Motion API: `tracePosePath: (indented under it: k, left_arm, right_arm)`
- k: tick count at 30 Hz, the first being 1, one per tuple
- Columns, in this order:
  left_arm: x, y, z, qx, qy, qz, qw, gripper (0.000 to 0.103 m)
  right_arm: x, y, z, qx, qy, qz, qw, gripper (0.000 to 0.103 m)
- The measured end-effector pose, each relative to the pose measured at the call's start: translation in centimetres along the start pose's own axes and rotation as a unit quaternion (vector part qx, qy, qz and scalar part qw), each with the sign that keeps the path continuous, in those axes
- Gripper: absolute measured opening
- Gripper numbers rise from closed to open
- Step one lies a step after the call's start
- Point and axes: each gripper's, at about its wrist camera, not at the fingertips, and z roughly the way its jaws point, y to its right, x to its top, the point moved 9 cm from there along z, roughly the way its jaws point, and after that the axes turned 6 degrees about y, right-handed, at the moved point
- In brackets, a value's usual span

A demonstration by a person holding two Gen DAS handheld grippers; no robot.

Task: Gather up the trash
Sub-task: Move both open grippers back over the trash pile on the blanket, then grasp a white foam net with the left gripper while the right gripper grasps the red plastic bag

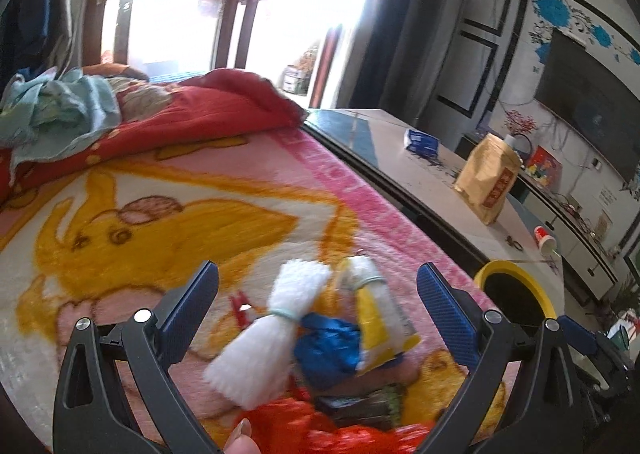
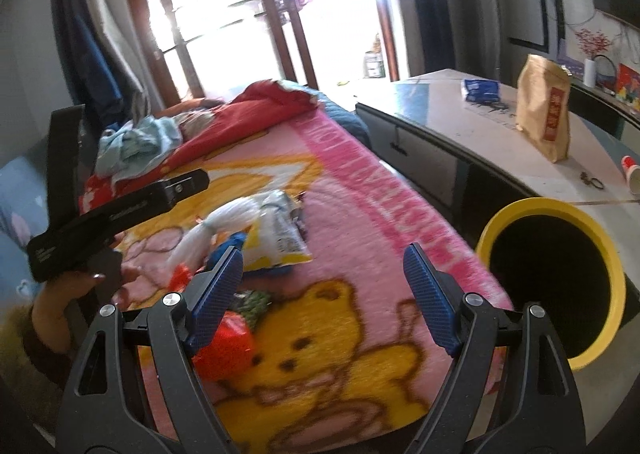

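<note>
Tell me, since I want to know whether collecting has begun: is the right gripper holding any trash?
No: the right gripper stands open over the pink blanket, nothing between its pads.

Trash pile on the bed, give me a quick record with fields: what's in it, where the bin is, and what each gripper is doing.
surface: pink cartoon blanket
trash pile: white tied bundle, blue wrapper, yellow-white snack bag, orange-red plastic
bin: yellow-rimmed bin, beside the bed, interior dark
left gripper: open, jaws either side of the pile, nothing clamped
right gripper: open, empty, over blanket between pile and bin
table items: brown paper bag, blue packet, paper cup
</note>
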Motion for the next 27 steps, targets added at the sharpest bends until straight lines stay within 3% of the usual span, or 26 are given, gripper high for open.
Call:
tracePosePath:
  k: [13, 27]
  left_arm:
    - [-2.4, -5.3, 0.2, 0.026, -0.034, -0.024, 0.9988, 0.096]
    - [-5.5, -5.9, 1.5, -0.035, -0.094, -0.058, 0.9933, 0.095]
  right_arm:
    - [-3.2, -4.3, 1.3, 0.050, -0.047, -0.025, 0.997, 0.074]
    - [-6.7, -7.5, 3.2, 0.085, -0.106, -0.044, 0.990, 0.075]
